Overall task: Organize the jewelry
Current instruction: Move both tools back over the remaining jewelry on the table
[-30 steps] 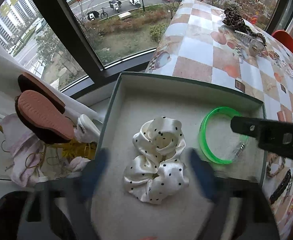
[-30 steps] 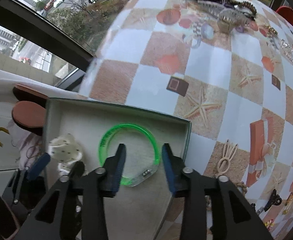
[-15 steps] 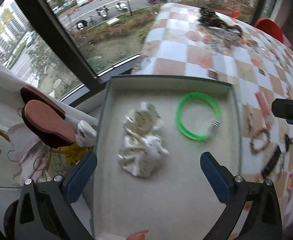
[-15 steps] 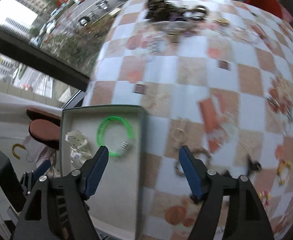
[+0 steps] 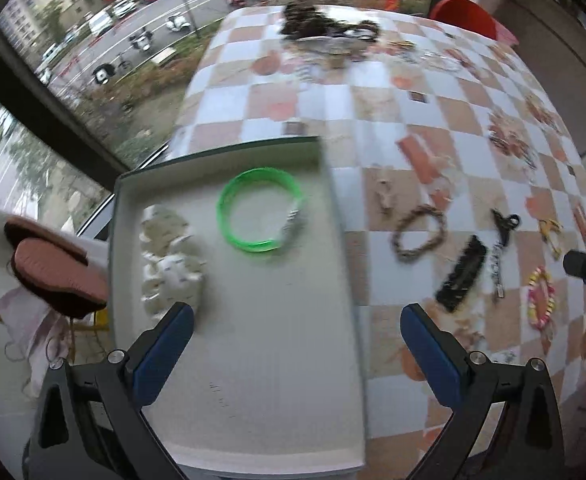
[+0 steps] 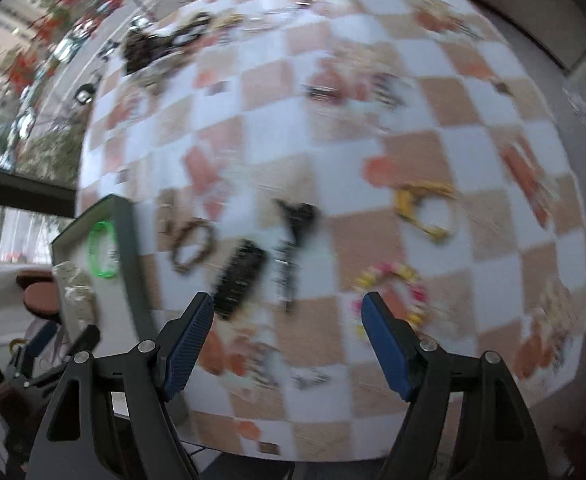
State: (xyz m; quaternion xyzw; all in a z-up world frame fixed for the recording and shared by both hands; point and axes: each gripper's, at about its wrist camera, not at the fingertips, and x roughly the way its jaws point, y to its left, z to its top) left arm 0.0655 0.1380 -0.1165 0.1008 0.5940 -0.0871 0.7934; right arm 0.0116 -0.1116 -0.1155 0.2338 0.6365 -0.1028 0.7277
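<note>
Left wrist view: the left gripper (image 5: 297,344) is seen with its blue pads spread wide and nothing between them, above a shallow grey box (image 5: 335,216) set at the table's window-side edge. Inside the box a green bangle (image 5: 229,220) lies flat, and beside it, apart, a white dotted scrunchie (image 5: 169,264) is smeared by blur so its dots are hardly made out. On the checked tablecloth (image 5: 373,92) to the right of the box a braided brown bracelet (image 5: 419,234), a black hair clip (image 5: 461,276) and a yellow-pink bead bracelet (image 5: 539,300) are spread. A black piece of the right gripper is cut off at the right edge. A dark pile of items at the far edge is too blurred to name.

Right wrist view: the right gripper (image 6: 287,322) is released; its jaws have just been opening and nothing is held between them. It hangs over the tablecloth near the black hair clip (image 6: 239,276) and the bead bracelet (image 6: 393,280). Heavy motion blur is spread over everything. The box (image 6: 127,236) is seen at the left, partly hidden behind the gripper, with the bangle (image 6: 101,250) inside.
</note>
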